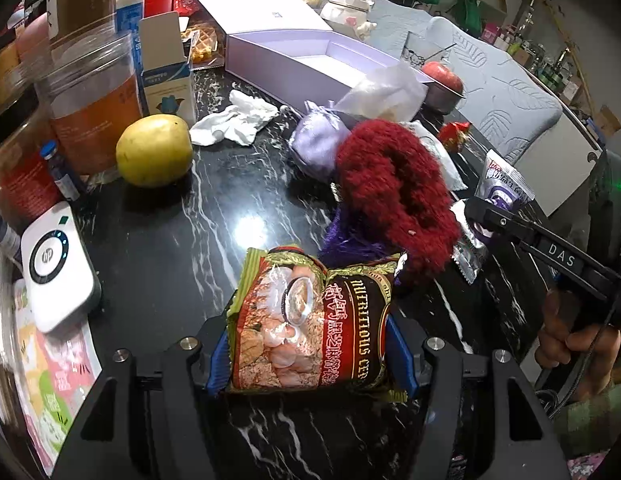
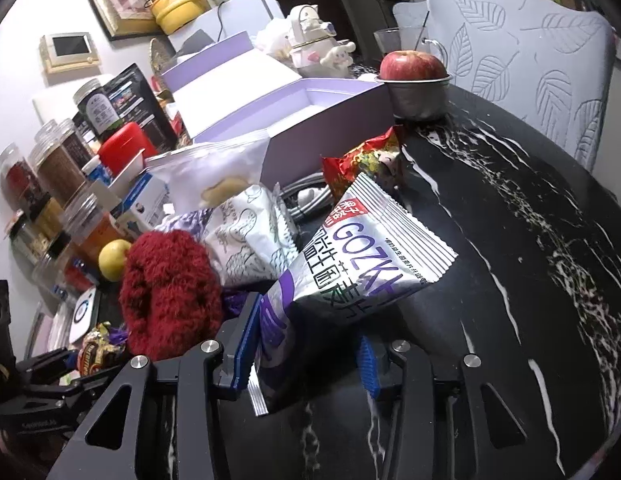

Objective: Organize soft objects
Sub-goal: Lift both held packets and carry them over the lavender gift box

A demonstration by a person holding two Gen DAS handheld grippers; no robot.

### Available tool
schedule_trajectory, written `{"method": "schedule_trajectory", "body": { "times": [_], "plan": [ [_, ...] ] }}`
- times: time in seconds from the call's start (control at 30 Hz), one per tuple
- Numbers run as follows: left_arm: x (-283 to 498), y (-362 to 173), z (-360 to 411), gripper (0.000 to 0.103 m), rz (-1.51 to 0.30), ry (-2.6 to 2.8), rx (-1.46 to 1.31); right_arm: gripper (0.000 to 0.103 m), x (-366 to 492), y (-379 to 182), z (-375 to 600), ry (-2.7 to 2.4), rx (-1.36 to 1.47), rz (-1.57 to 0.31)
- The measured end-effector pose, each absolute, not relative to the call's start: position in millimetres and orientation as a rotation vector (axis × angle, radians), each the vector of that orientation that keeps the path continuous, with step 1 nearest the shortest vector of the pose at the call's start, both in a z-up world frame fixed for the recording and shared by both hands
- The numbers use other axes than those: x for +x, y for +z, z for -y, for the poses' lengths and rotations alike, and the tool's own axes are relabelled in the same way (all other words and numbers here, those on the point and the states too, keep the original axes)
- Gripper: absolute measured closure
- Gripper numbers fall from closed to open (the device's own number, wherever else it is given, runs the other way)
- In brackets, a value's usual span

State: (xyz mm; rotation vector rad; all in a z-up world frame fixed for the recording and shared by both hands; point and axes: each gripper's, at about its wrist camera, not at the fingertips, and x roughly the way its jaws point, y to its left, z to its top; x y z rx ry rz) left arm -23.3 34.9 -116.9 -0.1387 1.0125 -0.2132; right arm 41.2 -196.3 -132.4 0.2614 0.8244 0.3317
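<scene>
My left gripper is shut on a red and gold cereal packet, held just above the black marble table. My right gripper is shut on a white and purple GOZKH snack packet; it also shows in the left wrist view. A fluffy dark red knit piece lies ahead of the cereal packet, over a purple tassel and beside a lilac satin pouch. The knit piece sits left of the right gripper.
An open lilac box stands at the back. A yellow fruit, plastic jars, a crumpled white tissue and a white HP device are on the left. An apple in a metal cup and a white chair are on the right.
</scene>
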Motion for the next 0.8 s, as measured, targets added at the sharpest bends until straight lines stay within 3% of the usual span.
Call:
{"method": "schedule_trajectory", "body": {
  "times": [0.8],
  "plan": [
    [-61.7,-58.2,-2.7,0.040,-0.824,-0.299,-0.091,0.062,-38.8,-87.0,203.6,0.395,0.209,-0.731]
  ]
}}
